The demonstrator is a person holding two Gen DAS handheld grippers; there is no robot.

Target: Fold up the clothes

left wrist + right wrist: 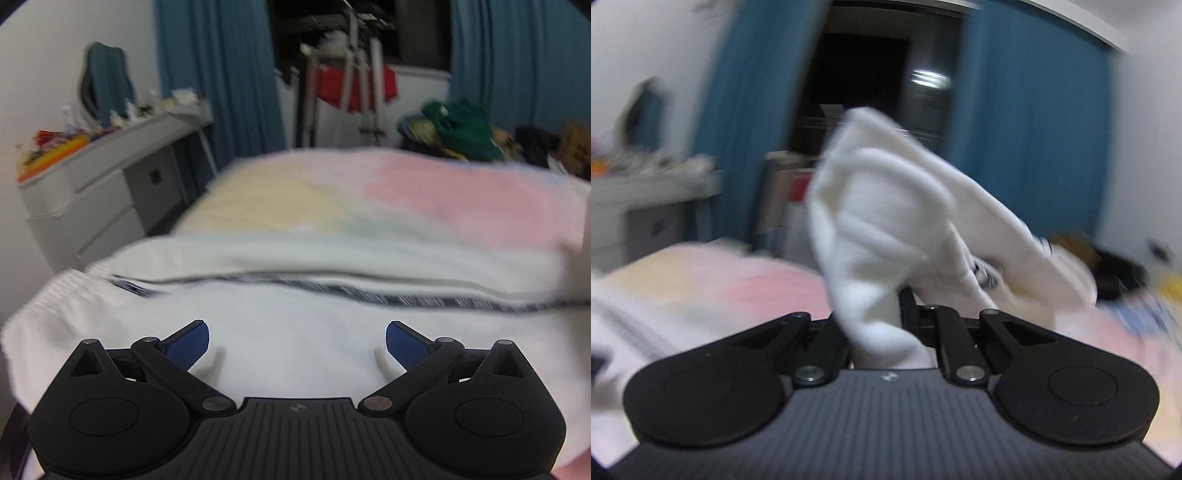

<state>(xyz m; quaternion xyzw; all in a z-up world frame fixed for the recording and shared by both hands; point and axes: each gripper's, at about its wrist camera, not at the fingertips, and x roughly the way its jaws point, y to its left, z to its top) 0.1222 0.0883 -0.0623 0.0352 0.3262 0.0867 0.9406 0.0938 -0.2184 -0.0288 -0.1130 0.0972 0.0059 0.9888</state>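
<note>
A white garment (280,314) with a dark striped band lies spread across the pastel bedspread (369,192). My left gripper (297,345) is open just above the white cloth, its blue pads (188,343) wide apart and holding nothing. My right gripper (882,325) is shut on a bunched part of the white garment (886,214), which stands up in front of the camera and hides the fingertips. The view is blurred by motion.
A grey dresser (110,184) with clutter on top stands left of the bed. Blue curtains (218,74) and a drying rack with a red cloth (354,88) are behind. A pile of clothes with a green item (461,129) sits at the far right.
</note>
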